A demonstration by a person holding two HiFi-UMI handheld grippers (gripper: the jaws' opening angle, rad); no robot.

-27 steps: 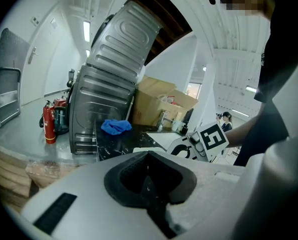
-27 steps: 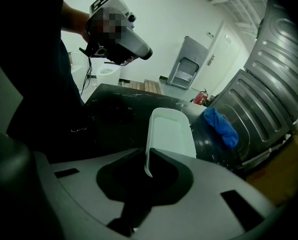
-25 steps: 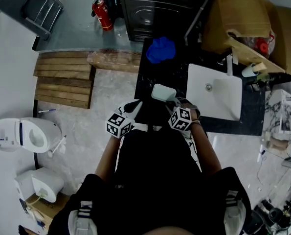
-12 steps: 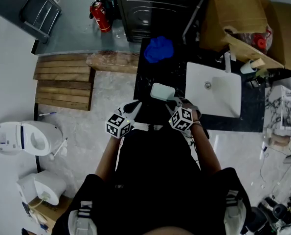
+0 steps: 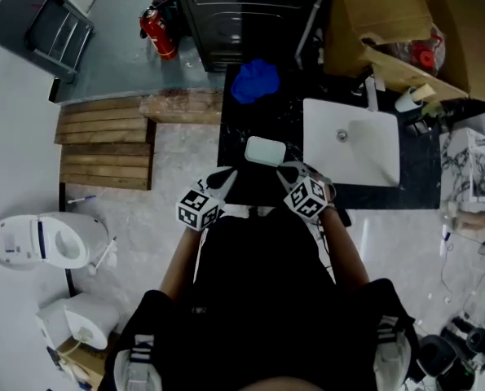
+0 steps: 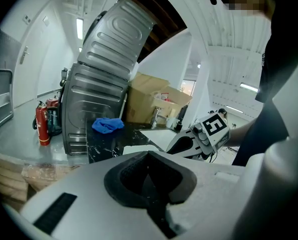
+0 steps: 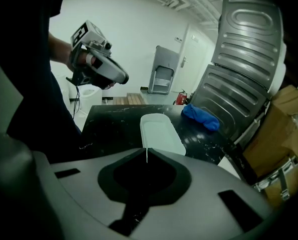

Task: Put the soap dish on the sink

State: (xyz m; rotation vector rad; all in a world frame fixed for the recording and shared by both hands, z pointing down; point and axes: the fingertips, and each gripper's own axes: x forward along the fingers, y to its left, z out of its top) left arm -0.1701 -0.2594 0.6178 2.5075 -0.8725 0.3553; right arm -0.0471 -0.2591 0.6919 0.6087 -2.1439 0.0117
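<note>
The right claw point(image 7: 146, 153) is shut tight on the near rim of the white soap dish point(image 7: 161, 128), with a thin sliver of that rim showing where its jaws meet. The left claw point(image 6: 149, 158) is closed on nothing and hangs at the front edge of the bench point(image 5: 240, 133), farther from the sink point(image 5: 374, 163) than the dish is. The dish lies over the black marble just beside the sink's left wall, though whether it rests on the bench or is raised a little cannot be told. A blue cloth point(image 5: 254, 81) lies farther from the sink, toward the back of the bench. The step in hand looks like the carry across to the sink. As the pinch is on one end only, the dish will want to droop at its far end, so the wrist should hold it level and travel slowly. A flat strip of the sink's rim is a safer target than the sloping basin, and the jaws should part only once the base sits fully on it
</note>
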